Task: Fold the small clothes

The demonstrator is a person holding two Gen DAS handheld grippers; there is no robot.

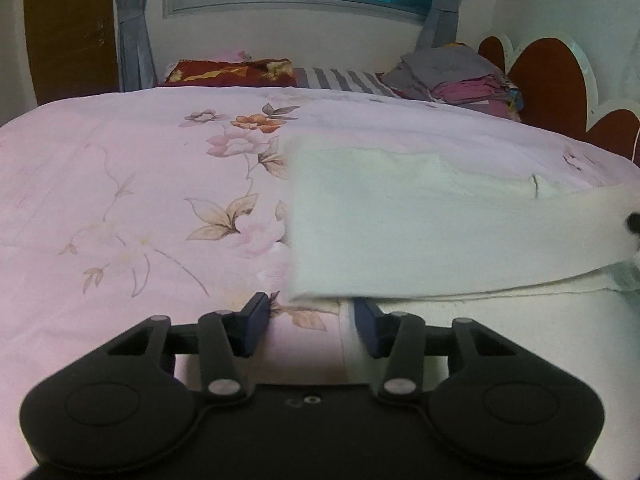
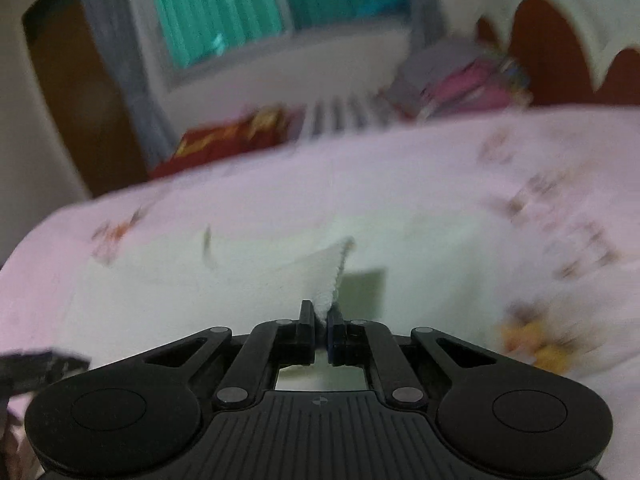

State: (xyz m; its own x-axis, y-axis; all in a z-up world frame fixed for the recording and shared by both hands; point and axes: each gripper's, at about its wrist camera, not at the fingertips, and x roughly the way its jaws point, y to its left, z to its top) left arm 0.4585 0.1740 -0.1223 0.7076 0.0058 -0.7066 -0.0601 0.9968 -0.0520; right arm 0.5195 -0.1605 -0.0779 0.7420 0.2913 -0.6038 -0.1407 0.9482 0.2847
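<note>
A pale cream-white small garment [image 1: 420, 220] lies on the pink floral bedsheet [image 1: 120, 184], with one flap lifted and folded over toward the left. My left gripper [image 1: 310, 320] is open and empty, low over the sheet just in front of the garment's near-left corner. In the blurred right wrist view, my right gripper [image 2: 320, 322] is shut on an edge of the same garment [image 2: 320, 272] and holds it raised above the rest of the cloth. A dark bit of the right gripper [image 1: 633, 223] shows at the right edge of the left wrist view.
A stack of folded clothes [image 1: 452, 76] sits at the far right of the bed beside a red-and-white headboard [image 1: 560, 80]. A red patterned pillow [image 1: 232, 72] and a striped cloth [image 1: 340, 78] lie at the far edge under the window. A wooden door [image 1: 68, 28] stands left.
</note>
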